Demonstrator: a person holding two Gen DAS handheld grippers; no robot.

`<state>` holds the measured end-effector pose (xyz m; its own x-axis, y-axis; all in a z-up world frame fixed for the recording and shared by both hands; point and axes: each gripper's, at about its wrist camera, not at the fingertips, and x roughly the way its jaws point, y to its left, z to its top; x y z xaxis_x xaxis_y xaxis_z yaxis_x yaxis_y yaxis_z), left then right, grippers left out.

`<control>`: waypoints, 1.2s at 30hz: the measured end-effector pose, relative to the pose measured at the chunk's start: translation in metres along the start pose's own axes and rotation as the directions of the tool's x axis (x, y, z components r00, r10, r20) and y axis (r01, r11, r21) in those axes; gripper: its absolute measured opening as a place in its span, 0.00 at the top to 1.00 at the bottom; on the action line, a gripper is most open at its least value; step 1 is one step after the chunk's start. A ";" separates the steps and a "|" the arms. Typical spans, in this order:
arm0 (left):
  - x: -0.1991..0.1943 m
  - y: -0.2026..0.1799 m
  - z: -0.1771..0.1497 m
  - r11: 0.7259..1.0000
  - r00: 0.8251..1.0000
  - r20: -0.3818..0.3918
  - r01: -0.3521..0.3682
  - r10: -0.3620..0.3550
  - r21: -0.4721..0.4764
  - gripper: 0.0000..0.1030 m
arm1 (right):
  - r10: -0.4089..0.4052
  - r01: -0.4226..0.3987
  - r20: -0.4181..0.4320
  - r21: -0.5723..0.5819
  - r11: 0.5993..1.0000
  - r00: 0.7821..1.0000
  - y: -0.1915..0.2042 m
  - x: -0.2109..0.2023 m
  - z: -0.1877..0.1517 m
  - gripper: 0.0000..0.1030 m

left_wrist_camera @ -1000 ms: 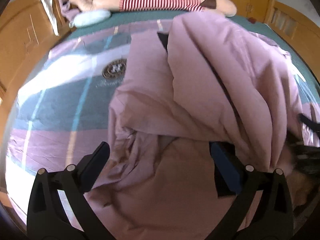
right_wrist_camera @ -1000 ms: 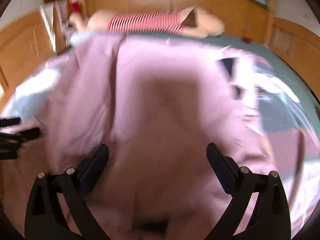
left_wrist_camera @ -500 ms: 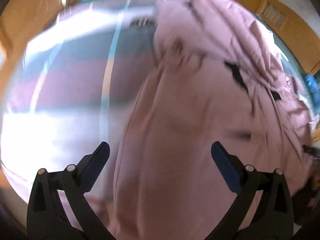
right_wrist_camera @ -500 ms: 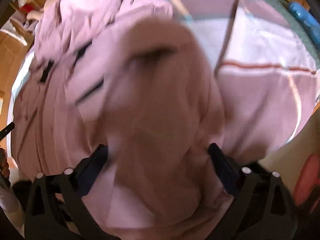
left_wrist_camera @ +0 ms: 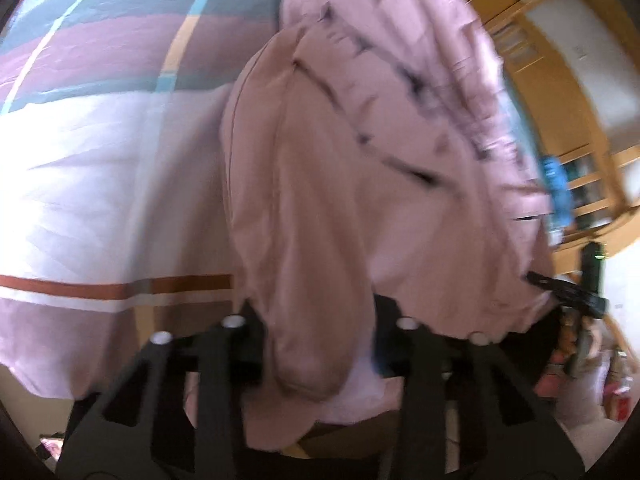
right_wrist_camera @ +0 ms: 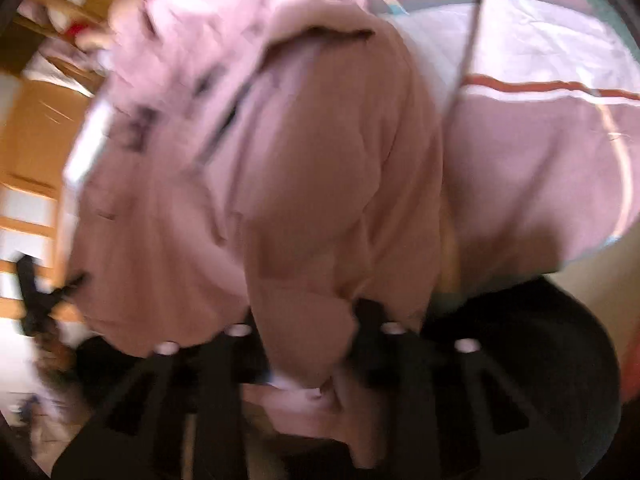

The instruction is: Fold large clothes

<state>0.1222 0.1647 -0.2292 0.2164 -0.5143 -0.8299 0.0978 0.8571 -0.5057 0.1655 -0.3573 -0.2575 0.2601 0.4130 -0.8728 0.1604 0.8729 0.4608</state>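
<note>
A large pink garment (left_wrist_camera: 360, 140) with dark trim lies across the striped bedspread (left_wrist_camera: 100, 160) and hangs over the bed's near edge. My left gripper (left_wrist_camera: 320, 344) is shut on a bunched fold of it at the near edge. My right gripper (right_wrist_camera: 308, 344) is shut on another bunched fold of the same garment (right_wrist_camera: 300, 160). Each gripper shows in the other's view: the right one at the garment's right end (left_wrist_camera: 568, 292), the left one at its left end (right_wrist_camera: 44, 292). Both views are motion-blurred.
The bedspread (right_wrist_camera: 540, 140) has pink, white and teal panels with an orange stripe. Wooden cabinets (left_wrist_camera: 560, 100) stand beyond the bed on the right. A blue object (left_wrist_camera: 556, 184) sits past the garment. Dark clothing (right_wrist_camera: 520, 360) lies below the bed edge.
Both grippers went from open to shut on folds of the pink garment. Both dropped towards the bed's near edge and tilted, so the views swung sideways.
</note>
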 end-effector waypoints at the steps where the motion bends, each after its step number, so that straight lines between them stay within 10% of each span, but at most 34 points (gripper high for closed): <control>1: -0.011 -0.003 0.003 0.997 0.996 0.028 0.080 -0.080 0.002 0.76 | 0.049 -0.048 0.012 -0.022 0.999 0.999 0.006 -0.007 0.003 0.81; 4: -0.043 -0.013 0.022 0.965 0.958 0.114 0.263 -0.263 0.015 0.81 | 0.290 -0.284 0.104 -0.067 0.956 0.951 0.027 -0.044 0.023 0.83; 8: -0.069 -0.021 0.084 0.901 0.883 0.217 0.432 -0.416 -0.031 0.81 | 0.497 -0.487 0.262 -0.105 0.867 0.827 0.042 -0.089 0.088 0.84; 13: -0.070 -0.029 0.215 0.897 0.878 0.267 0.433 -0.397 -0.089 0.81 | 0.561 -0.620 0.415 0.010 0.784 0.716 0.025 -0.096 0.217 0.85; 16: -0.046 -0.004 0.296 0.849 0.872 0.307 0.462 -0.381 -0.258 0.75 | 0.529 -0.681 0.522 0.146 0.717 0.669 0.015 -0.065 0.287 0.82; 18: -0.009 0.016 0.340 0.801 0.885 0.310 0.452 -0.347 -0.393 0.67 | 0.478 -0.674 0.557 0.218 0.705 0.680 0.004 -0.035 0.328 0.71; 20: 0.015 0.039 0.351 0.756 0.900 0.306 0.428 -0.310 -0.496 0.55 | 0.421 -0.639 0.533 0.333 0.693 0.734 -0.016 0.003 0.362 0.58; 23: 0.031 0.063 0.336 0.692 0.872 0.411 0.468 -0.264 -0.549 0.28 | 0.401 -0.619 0.494 0.439 0.651 0.771 -0.042 0.048 0.371 0.43; 27: -0.012 0.056 0.291 0.813 0.850 0.516 0.371 -0.103 -0.449 0.18 | 0.450 -0.665 0.526 0.344 0.663 0.721 -0.061 0.038 0.364 0.30; 28: -0.024 0.038 0.271 0.880 0.852 0.523 0.274 -0.036 -0.387 0.17 | 0.418 -0.649 0.553 0.326 0.687 0.720 -0.063 0.025 0.355 0.23; 29: -0.030 0.030 0.266 0.909 0.855 0.518 0.217 -0.001 -0.356 0.17 | 0.351 -0.601 0.581 0.316 0.734 0.734 -0.062 0.012 0.349 0.04; 33: -0.024 -0.025 0.236 0.976 0.886 0.463 0.106 -0.006 -0.189 0.18 | 0.164 -0.288 0.686 0.069 0.955 0.709 0.004 -0.051 0.291 0.04; 36: 0.002 -0.076 0.218 0.993 0.897 0.429 -0.118 0.109 -0.007 0.25 | 0.166 -0.043 0.571 -0.223 0.974 0.804 0.096 -0.039 0.246 0.27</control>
<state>0.3270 0.1051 -0.1410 0.6212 -0.3554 -0.6984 0.0649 0.9115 -0.4061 0.4050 -0.3535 -0.1398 0.7793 0.3288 -0.5335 -0.0670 0.8901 0.4507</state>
